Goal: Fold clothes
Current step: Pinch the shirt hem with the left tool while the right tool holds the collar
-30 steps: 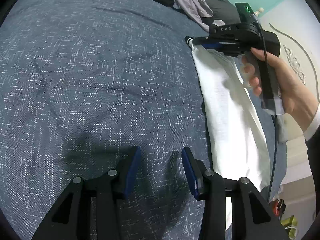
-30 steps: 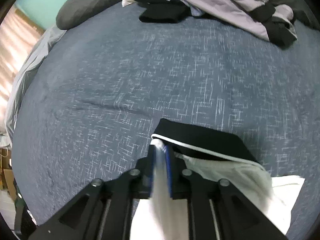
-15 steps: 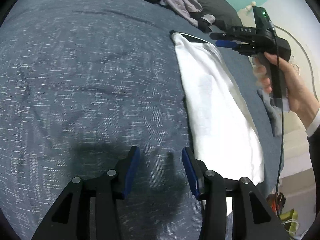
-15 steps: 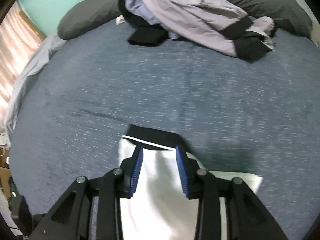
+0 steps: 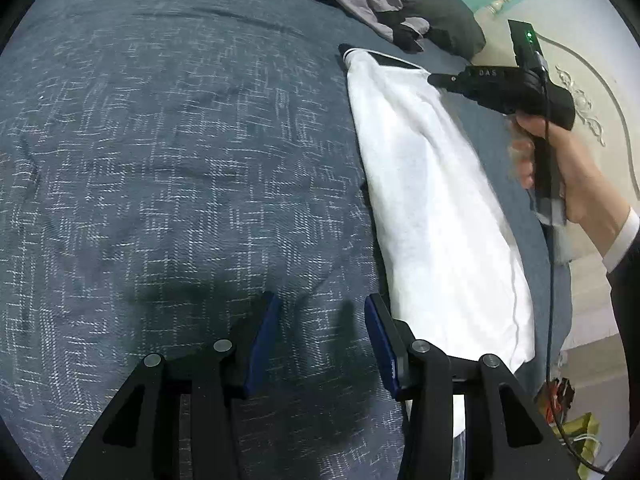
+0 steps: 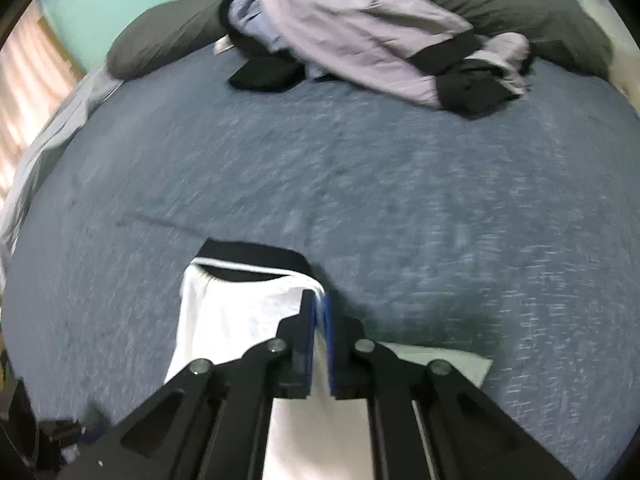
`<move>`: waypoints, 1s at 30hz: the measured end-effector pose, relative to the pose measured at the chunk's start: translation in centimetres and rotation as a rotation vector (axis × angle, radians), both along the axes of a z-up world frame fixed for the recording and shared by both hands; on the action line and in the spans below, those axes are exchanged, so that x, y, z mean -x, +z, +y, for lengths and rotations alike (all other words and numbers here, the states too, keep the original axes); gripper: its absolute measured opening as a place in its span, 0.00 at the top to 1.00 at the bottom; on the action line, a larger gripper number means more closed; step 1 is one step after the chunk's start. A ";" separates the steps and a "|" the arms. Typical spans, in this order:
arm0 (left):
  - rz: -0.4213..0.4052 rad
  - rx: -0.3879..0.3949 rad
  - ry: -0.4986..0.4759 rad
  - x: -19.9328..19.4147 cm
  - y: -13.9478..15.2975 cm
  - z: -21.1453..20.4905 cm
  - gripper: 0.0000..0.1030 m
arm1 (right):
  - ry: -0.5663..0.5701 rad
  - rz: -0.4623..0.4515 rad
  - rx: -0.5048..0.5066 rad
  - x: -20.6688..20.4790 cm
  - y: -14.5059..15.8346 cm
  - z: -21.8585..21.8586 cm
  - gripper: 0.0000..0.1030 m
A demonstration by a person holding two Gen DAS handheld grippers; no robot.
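- White garment [image 5: 432,208], folded into a long narrow strip, lying on the bed [image 5: 180,160] along its right-hand side in the left wrist view.
- A black band with a thin white stripe [image 6: 256,258] caps its far end; the rest is plain white, softly rumpled.
- Its long axis runs from the near bed edge up toward the pillows, banded end pointing away.
- Right claw [image 6: 319,312] is pressed together, pinching the white cloth at the strip's right edge just below the black band; fabric shows between the blue pads.
- A hand [image 5: 560,168] with a white cuff and dark sleeve grips that tool from the right.
- Left claw [image 5: 320,320] is spread, nothing between its fingers, hovering over bare blanket just left of the strip's near end.
- Big open stretch of blue-grey blanket to the left of the garment, lightly creased.
- At the far end, a heap of lilac and black clothes [image 6: 360,24] sits against dark grey pillows [image 6: 160,44], well apart from the strip.
- The strip's near corner reaches the bed's right edge.
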State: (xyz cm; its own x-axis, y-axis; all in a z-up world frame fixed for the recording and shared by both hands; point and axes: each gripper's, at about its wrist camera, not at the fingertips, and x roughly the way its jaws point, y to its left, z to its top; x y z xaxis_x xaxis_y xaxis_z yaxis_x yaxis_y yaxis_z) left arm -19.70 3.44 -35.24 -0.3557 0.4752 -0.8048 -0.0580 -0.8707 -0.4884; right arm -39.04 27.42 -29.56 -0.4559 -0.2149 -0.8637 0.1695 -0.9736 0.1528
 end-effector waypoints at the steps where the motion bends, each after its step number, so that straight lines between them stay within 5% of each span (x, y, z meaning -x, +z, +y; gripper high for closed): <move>1: 0.000 0.000 -0.002 0.0 0.0 0.1 0.53 | -0.029 0.007 0.006 0.2 0.0 0.5 0.96; 9: -0.005 0.004 -0.001 1.4 -0.9 0.7 0.53 | -0.060 -0.022 0.018 1.0 -1.1 0.7 0.96; 13: -0.006 0.004 -0.003 1.4 -0.8 0.7 0.53 | -0.106 -0.055 0.100 1.1 -1.2 1.8 0.95; 18: -0.006 -0.024 -0.011 1.8 -0.6 1.2 0.53 | -0.118 -0.027 0.169 -0.1 0.5 4.2 0.70; 25: -0.018 -0.088 -0.050 2.7 -1.1 3.7 0.53 | 0.025 -0.035 0.055 -2.5 0.2 4.3 0.70; 30: -0.034 -0.091 -0.076 3.0 -1.8 4.6 0.54 | 0.017 -0.038 0.025 -2.8 -1.1 5.1 0.70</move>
